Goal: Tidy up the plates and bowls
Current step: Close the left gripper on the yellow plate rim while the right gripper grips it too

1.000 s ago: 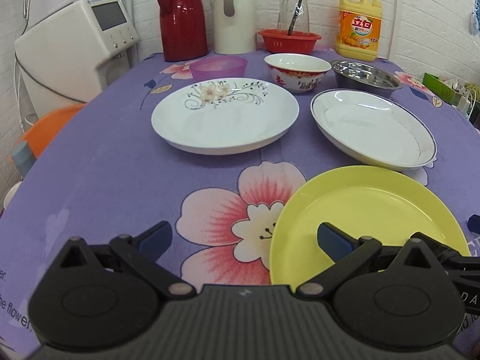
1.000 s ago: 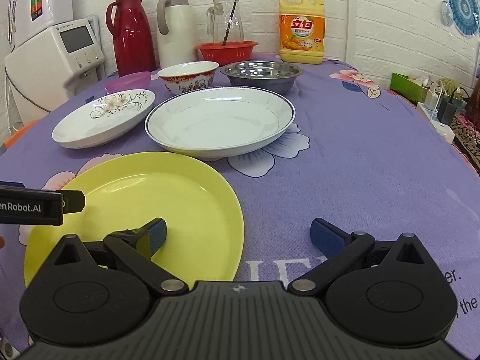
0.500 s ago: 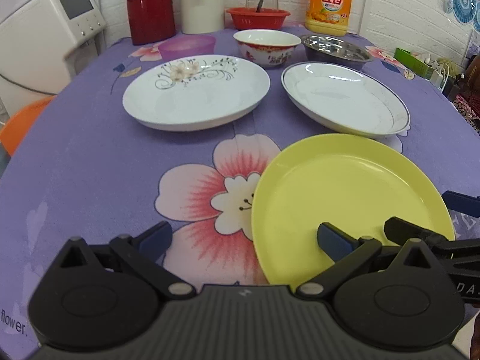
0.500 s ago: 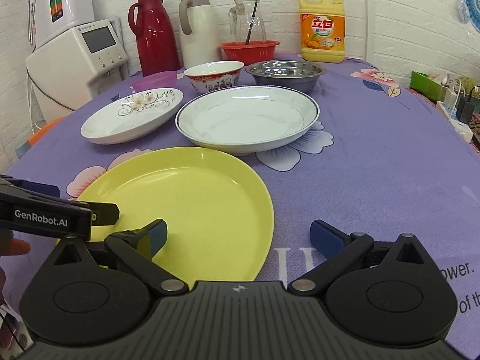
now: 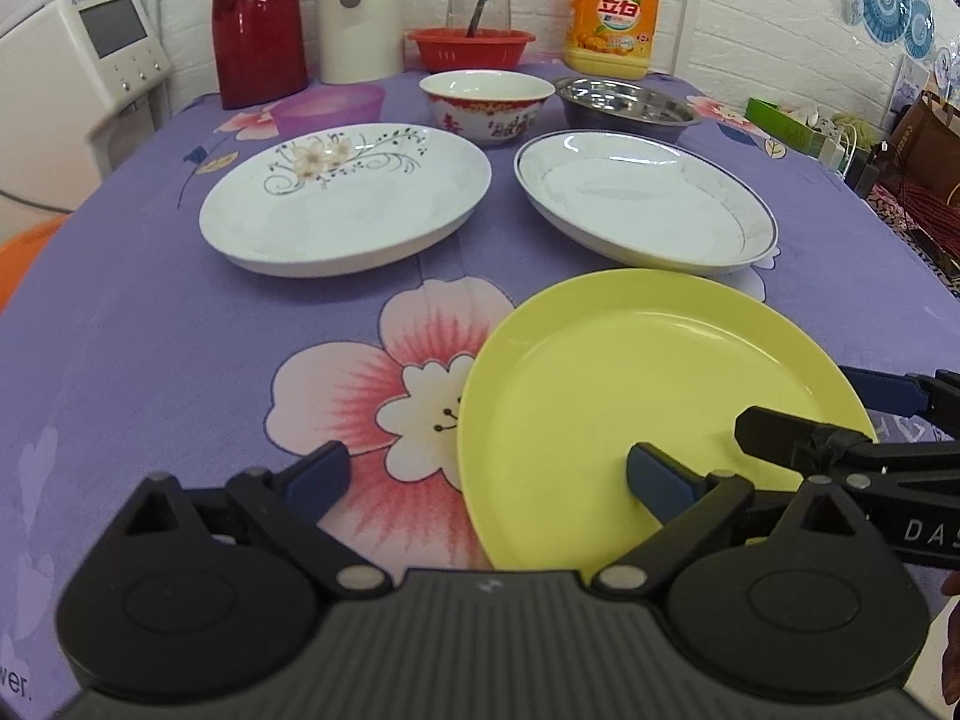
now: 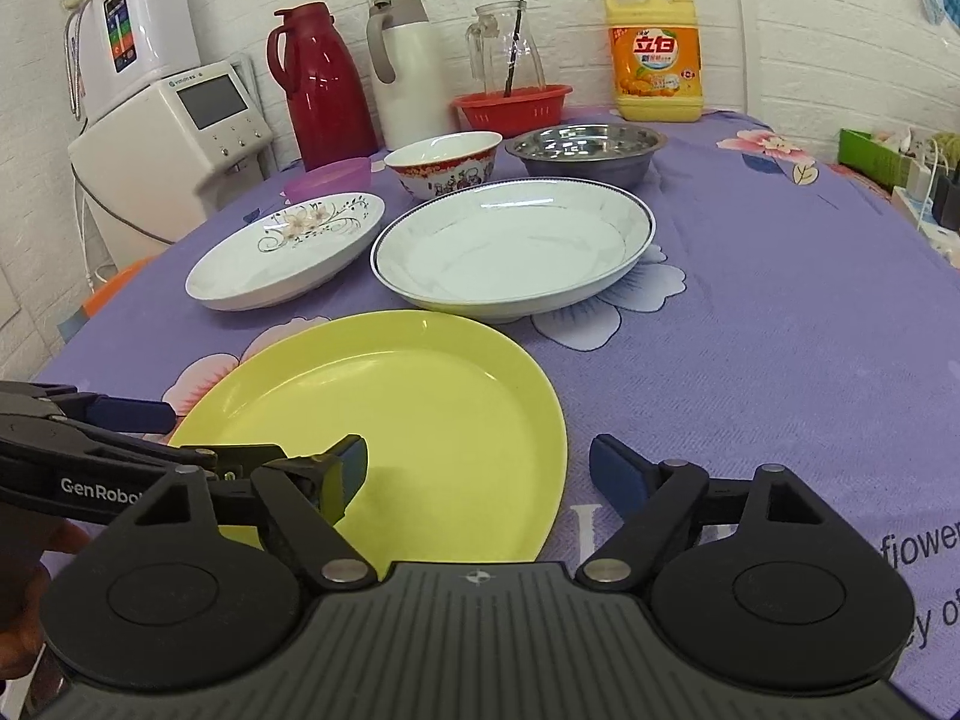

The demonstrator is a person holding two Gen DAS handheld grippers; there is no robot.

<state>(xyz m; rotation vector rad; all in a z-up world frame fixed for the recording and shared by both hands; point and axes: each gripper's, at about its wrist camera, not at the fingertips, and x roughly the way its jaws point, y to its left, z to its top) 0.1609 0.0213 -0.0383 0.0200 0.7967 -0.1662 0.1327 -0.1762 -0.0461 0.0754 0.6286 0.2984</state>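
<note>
Left wrist: yellow plate (image 5: 636, 384) under open left tongs' (image 5: 486, 471) right finger.

**Back of the table and its surroundings**

I see a purple flowered tablecloth (image 6: 780, 312) over the table. Along the brick wall I make out a red thermos jug (image 6: 324, 84), a white thermos jug (image 6: 408, 72) just beside it, a glass pitcher (image 6: 507, 54) with a dark stick in it standing behind a red basket (image 6: 510, 111), and a yellow detergent bottle (image 6: 657, 54). At the table's left edge I see a white appliance with a screen (image 6: 180, 132). A green box (image 5: 792, 126) is off the right side.
</note>
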